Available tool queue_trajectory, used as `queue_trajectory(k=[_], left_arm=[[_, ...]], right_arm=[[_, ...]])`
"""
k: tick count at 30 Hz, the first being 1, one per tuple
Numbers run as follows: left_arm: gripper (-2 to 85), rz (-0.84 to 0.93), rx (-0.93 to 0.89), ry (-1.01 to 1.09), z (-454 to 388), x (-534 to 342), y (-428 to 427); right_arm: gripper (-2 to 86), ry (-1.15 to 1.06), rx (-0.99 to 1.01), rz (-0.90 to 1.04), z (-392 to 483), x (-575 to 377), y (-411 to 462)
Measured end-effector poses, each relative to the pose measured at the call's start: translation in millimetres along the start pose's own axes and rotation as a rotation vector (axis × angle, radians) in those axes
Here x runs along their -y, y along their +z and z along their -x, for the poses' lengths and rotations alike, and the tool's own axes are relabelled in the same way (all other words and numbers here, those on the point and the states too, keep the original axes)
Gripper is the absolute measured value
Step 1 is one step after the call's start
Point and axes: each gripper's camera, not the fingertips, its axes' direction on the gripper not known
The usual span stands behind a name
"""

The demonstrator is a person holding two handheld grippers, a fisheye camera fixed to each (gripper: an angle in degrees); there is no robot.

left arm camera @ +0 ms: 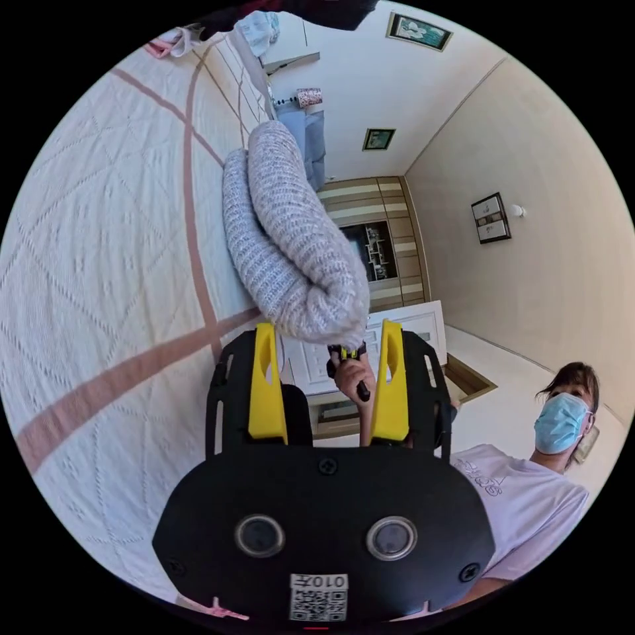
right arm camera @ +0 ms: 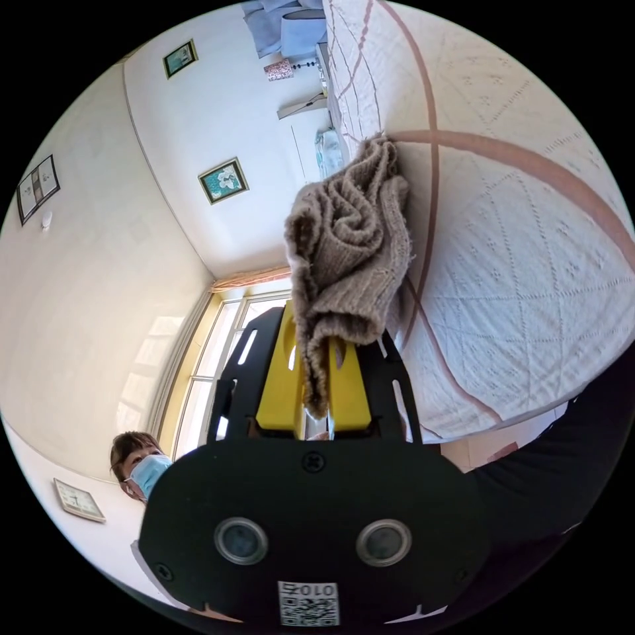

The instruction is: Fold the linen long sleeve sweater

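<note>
Here the right hand-held gripper [right arm camera: 316, 370] clamps the sweater [right arm camera: 347, 258]; no readable writing.

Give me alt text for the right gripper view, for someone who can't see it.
The right gripper has its yellow jaws shut on a bunched fold of the beige knit sweater, which hangs beside a white quilted bed cover with pinkish stripes. A person stands below framed pictures.

Place: a bedroom in a home
Bed [left arm camera: 99, 278]: quilted cream cover with pink bands
Walls beyond the bed: framed pictures [right arm camera: 223, 180]
Window [right arm camera: 198, 370]: across from the bed
Near the bed's head: a patterned lamp [left arm camera: 309, 97]
</note>
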Motion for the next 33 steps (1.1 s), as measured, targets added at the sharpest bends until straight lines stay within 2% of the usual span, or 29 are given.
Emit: queue_trajectory(k=[4, 8, 10, 17, 28, 33], left_arm=[[17.1, -0.043, -0.035, -0.038, 9.8, 23.5, 8.0], [14.4, -0.045, 0.046, -0.038, 7.3, 31.3, 14.8], [12.9, -0.032, 0.124, -0.009, -1.2, 34.8, 18.7], [10.8, -0.028, 0.153, 0.033, -16.0, 45.1, 27.2], [12.4, 0.028, 0.136, 0.382, -164.4, 87.4, 55.7], [12.8, 0.061, 0.084, 0.417, -194.7, 71.7, 70.8]], right_arm=[[7.0, -0.011, -0.034, -0.002, -2.3, -5.2, -4.4], [7.3, -0.060, -0.240, 0.023, -1.9, -12.3, -6.1], [7.3, -0.064, -0.268, 0.032, -6.1, -15.9, -5.6], [6.8, -0.073, -0.200, 0.049, -13.9, -29.9, 3.9], [6.1, -0.350, -0.213, 0.129, 98.8, -69.9, 14.0], [6.2, -0.374, -0.174, 0.095, 109.5, -129.1, -2.2]])
